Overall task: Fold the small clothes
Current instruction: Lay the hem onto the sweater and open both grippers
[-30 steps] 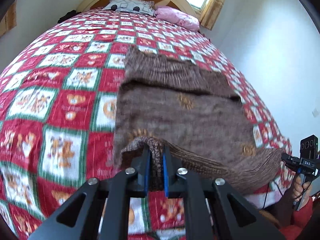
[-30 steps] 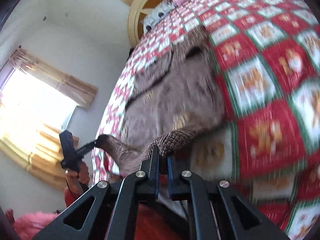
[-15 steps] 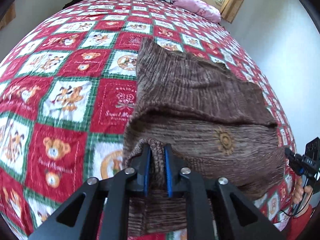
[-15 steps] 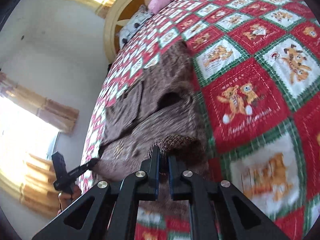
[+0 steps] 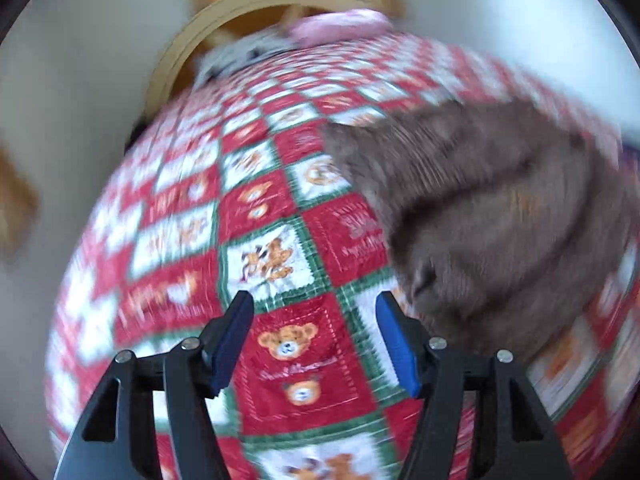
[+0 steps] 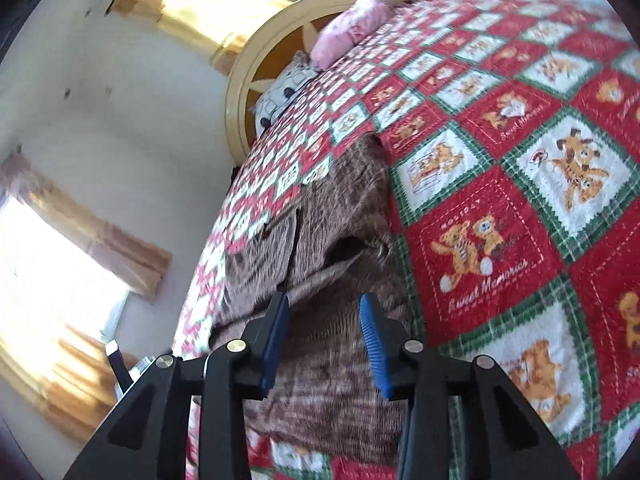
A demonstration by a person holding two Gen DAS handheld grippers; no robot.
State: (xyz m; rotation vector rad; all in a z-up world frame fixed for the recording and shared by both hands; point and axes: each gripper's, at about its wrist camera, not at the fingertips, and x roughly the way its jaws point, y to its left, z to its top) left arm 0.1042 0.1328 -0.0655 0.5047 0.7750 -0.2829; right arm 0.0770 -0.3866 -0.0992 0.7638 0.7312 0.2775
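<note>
A brown knitted sweater [image 5: 500, 216] lies folded over on the red, white and green teddy-bear quilt [image 5: 192, 232]. In the left wrist view it is to the right of my left gripper [image 5: 314, 320], which is open and empty over bare quilt; the view is blurred. In the right wrist view the sweater [image 6: 332, 392] lies under and ahead of my right gripper [image 6: 324, 312], which is open and empty just above the knit. Its folded edge runs across in front of the blue pads [image 6: 374, 340].
The quilt [image 6: 520, 200] covers the whole bed. A pink pillow [image 6: 352, 24] and a grey patterned pillow [image 6: 280, 92] lie by the curved wooden headboard [image 6: 256, 56]. White walls and curtained windows [image 6: 48, 280] stand to the left.
Both grippers have opened and let go of the sweater's hem after carrying it forward over the sweater. The left gripper has swung to the left, off the sweater.
</note>
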